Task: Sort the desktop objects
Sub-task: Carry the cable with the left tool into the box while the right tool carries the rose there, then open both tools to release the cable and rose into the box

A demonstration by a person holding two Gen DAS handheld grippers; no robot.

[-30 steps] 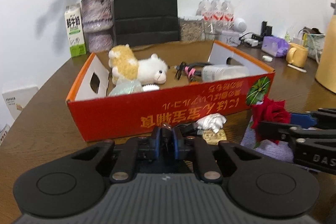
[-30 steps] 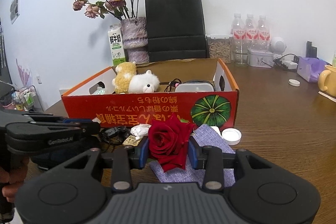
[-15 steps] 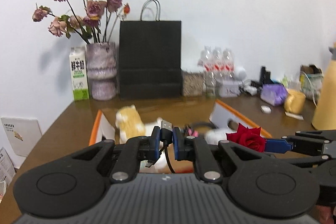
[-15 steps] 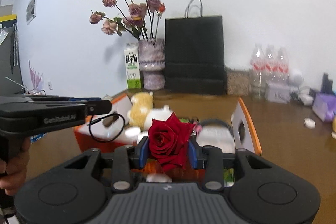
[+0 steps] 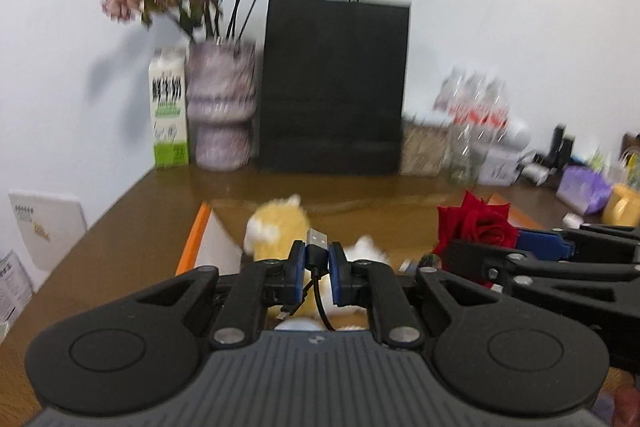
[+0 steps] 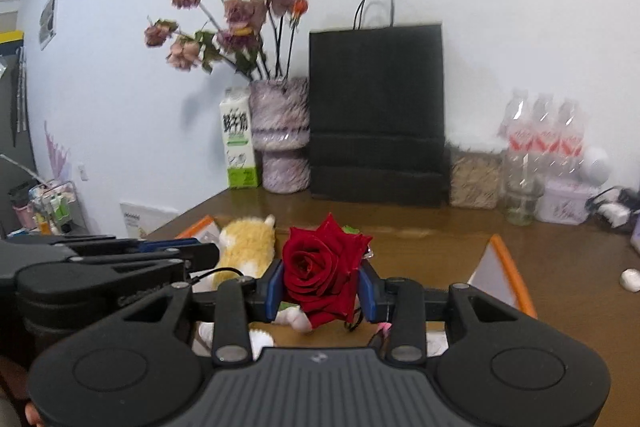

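1. Left gripper [image 5: 316, 263] is pinched on a black USB cable [image 5: 316, 247], plug end poking up betw. the blue pads, the rest of the cord dangling below in a loose loop.
2. Right gripper [image 6: 320, 285] is clamped on a red rose [image 6: 322, 267], bloom squeezed betw. the pads, held above the orange box [image 6: 508, 267].
3. Both loads hang over the box's open top, near the yellow plush [image 6: 248, 247] and white plush [image 5: 366, 247] already inside.
4. Handling, my read: cable is light & floppy, so the tail will swing and may snag on the box wall; gripping just behind the plug looks sound.
5. Rose is v. light, soft, crushable; petals bruise under pad pressure. A hold on the stem would be kinder, but no stem shows.
6. Hard to see: left view is motion-blurred, so vase [image 5: 222, 111], black paper bag [image 5: 334, 87] and bottles [image 5: 474, 119] are smeared. Box floor is mostly hidden behind both gripper bodies. Cable's far end is cut off from view.
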